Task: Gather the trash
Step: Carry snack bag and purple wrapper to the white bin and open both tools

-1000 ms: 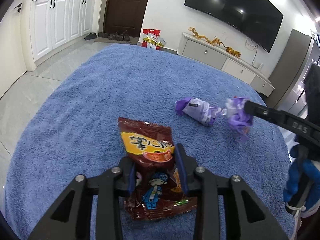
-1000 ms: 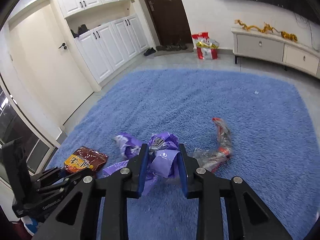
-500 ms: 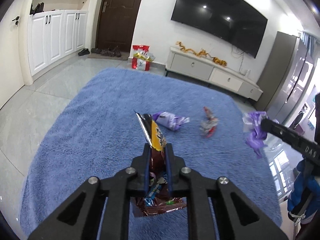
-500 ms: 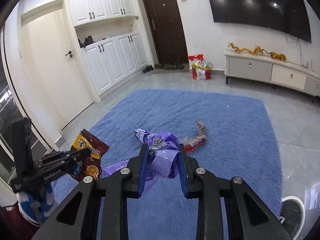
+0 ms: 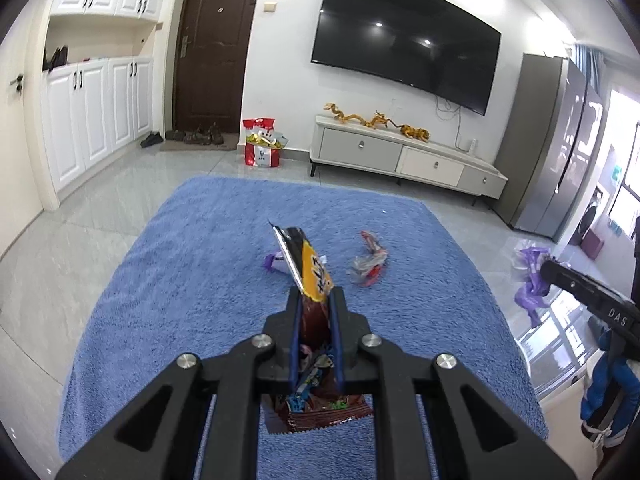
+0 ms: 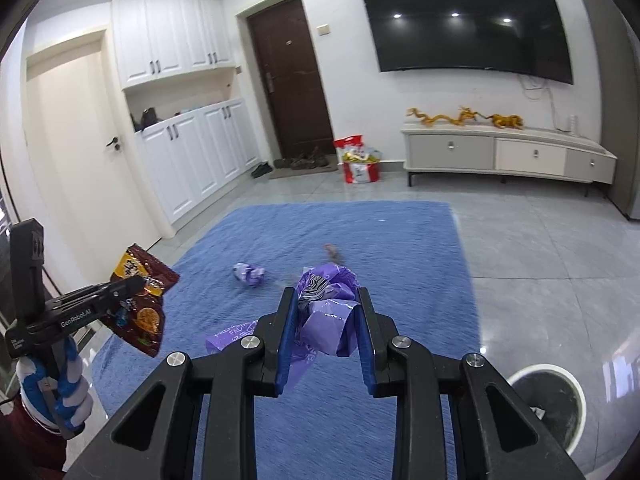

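Note:
My left gripper (image 5: 316, 300) is shut on a brown and orange snack bag (image 5: 310, 276) and holds it in the air above the blue rug (image 5: 200, 280). It also shows in the right wrist view (image 6: 140, 312). My right gripper (image 6: 326, 300) is shut on a crumpled purple wrapper (image 6: 328, 312), also raised; it shows at the right of the left wrist view (image 5: 532, 280). A second purple wrapper (image 6: 249, 273) and a clear and red wrapper (image 5: 370, 266) lie on the rug.
A white round bin (image 6: 548, 404) with a dark inside stands on the grey tile floor at the lower right. A white TV cabinet (image 5: 404, 160), a red bag (image 5: 262, 148) and white cupboards (image 6: 188, 160) line the far walls.
Both grippers have lifted well above the rug with their trash. The snack bag left the rug in the left gripper. The right view has swung so the white bin shows.

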The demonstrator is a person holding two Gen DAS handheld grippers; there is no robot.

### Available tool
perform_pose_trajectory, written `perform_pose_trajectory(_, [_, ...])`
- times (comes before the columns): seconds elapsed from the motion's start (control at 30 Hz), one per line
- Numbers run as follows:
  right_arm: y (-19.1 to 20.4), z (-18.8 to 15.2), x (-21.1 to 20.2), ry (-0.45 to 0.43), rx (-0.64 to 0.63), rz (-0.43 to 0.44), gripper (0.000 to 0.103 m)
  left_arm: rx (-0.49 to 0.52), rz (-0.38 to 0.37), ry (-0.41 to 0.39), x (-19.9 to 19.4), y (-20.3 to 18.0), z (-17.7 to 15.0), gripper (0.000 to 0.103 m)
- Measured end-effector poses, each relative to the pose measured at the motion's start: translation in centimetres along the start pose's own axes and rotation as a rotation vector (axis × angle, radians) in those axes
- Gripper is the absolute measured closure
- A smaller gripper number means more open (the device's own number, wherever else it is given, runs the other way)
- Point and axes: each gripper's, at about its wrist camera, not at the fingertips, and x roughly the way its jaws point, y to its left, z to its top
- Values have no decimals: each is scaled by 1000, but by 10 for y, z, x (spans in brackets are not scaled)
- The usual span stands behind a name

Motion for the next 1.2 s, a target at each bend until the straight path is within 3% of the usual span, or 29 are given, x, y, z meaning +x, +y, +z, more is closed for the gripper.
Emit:
perform_pose_trajectory(0.47, [-65, -29, -34, -42, 99, -83, 75, 169, 22, 23, 14, -78, 2, 91])
perform_pose_trajectory(0.8, [-122, -53, -50, -60, 208, -155, 75, 290, -6, 53, 38, -133, 2, 91])
perform_pose_trajectory(0.97, [-153, -66, -59, -65, 264, -203, 75, 360, -52, 72, 54, -169, 2, 91])
perform_pose_trajectory(1.2, [-193, -87, -68, -58, 336, -295, 75, 474, -211, 135, 86, -250, -1, 91])
